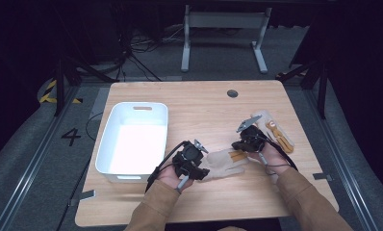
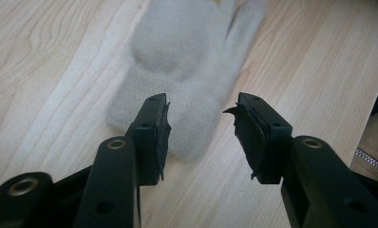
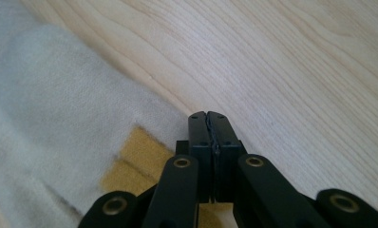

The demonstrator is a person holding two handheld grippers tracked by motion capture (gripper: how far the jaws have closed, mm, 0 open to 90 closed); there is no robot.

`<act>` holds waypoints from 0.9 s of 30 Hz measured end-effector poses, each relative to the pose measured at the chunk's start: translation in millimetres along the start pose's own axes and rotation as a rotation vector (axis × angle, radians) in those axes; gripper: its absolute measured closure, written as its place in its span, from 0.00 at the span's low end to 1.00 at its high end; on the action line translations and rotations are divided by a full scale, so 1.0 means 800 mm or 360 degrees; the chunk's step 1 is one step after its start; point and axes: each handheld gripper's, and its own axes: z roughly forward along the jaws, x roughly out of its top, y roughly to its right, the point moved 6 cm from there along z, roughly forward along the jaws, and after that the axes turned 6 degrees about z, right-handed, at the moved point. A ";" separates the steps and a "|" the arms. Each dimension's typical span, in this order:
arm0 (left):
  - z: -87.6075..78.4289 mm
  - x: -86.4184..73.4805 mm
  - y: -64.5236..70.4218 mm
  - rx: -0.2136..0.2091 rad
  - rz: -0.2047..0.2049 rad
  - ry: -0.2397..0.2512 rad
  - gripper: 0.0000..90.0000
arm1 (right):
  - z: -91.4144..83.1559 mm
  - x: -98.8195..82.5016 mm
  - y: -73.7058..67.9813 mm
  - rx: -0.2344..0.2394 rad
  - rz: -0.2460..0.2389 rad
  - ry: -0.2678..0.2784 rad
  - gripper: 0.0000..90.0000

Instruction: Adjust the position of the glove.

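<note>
Wooden desk (image 1: 199, 103), glove (image 1: 223, 163) lying between two grippers.
Left gripper (image 2: 201, 126), part open, straddles the cuff, glove's length running ahead; right gripper (image 3: 208, 128), shut, pinches its yellow label (image 3: 139, 164).

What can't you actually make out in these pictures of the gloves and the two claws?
- Whether the right claw pinches anything: in the right gripper view its jaws meet, and their own bulk hides whatever lies beneath.
- The pale glove's fingertips: cut off by the top edge of the left gripper view, and blurred.
- The second glove: too small in the high view to read its markings.
- The white bin's inside: washed out by glare in the high view.
</note>
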 end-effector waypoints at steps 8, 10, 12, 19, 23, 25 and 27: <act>0.003 0.012 -0.002 -0.0010 0.0020 0.0014 0.65 | -0.010 -0.015 -0.005 -0.0012 -0.0009 -0.0038 0.99; 0.003 0.014 -0.002 -0.0014 0.0024 0.0021 0.66 | -0.012 -0.018 -0.008 -0.0007 -0.0017 -0.0056 0.99; 0.003 0.016 -0.002 -0.0019 0.0026 0.0025 0.66 | -0.016 -0.023 -0.013 -0.0002 -0.0033 -0.0080 0.99; 0.004 0.023 -0.005 -0.0020 0.0019 0.0053 0.64 | -0.021 -0.031 -0.019 0.0012 -0.0044 -0.0100 0.99; 0.002 0.026 -0.006 -0.0001 0.0010 0.0081 0.60 | -0.026 -0.030 -0.019 -0.0008 -0.0037 -0.0063 0.96; 0.000 0.027 -0.008 0.0011 0.0006 0.0096 0.56 | -0.035 -0.027 -0.018 -0.0021 -0.0044 0.0010 0.93; -0.002 0.028 -0.010 0.0015 -0.0009 0.0117 0.55 | -0.038 -0.025 -0.017 -0.0027 -0.0041 0.0042 0.92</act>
